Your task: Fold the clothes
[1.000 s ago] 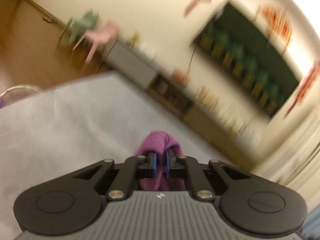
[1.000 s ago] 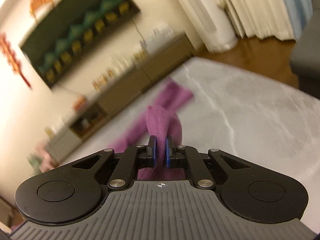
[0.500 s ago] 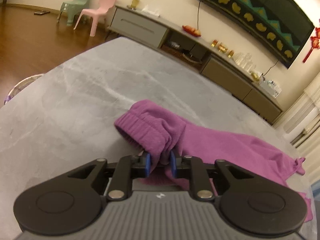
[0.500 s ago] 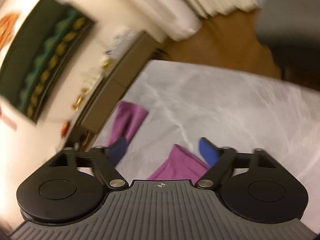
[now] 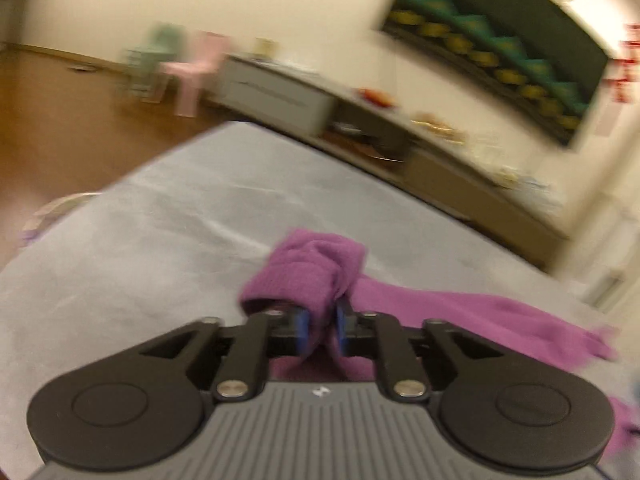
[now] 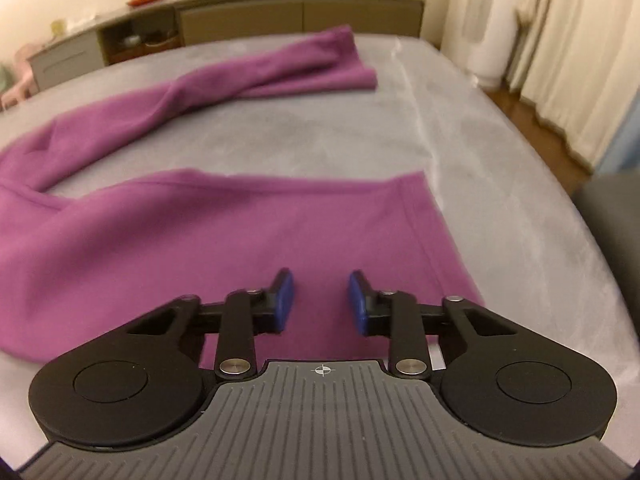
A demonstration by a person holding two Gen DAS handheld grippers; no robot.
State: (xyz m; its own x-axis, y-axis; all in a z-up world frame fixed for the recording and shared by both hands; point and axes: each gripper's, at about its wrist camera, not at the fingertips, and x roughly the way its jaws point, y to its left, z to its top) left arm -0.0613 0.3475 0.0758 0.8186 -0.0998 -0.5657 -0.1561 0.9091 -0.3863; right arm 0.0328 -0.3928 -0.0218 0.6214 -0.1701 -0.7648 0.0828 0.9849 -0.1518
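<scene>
The jaws of the left gripper are opening, with a bunched fold of the purple trousers between the blue pads; the blurred left wrist view does not show whether the pads touch the cloth or have just let go. The jaws of the right gripper are closing but stand apart over flat fabric, with nothing pinched between them.

The trousers (soft knit, by the look of the ribbed waistband) lie on the grey marbled table. The nearer leg is spread flat under the right gripper, its hem toward the right edge of the table. The farther leg runs away at an angle, well apart from the first, and looks slightly twisted.

As a judgement: the garment is only laid out, with no fold made. The legs must be brought together and the length doubled over. The waistband end is rumpled and needs smoothing.

Beyond the table stand a low sideboard and pale curtains.
</scene>
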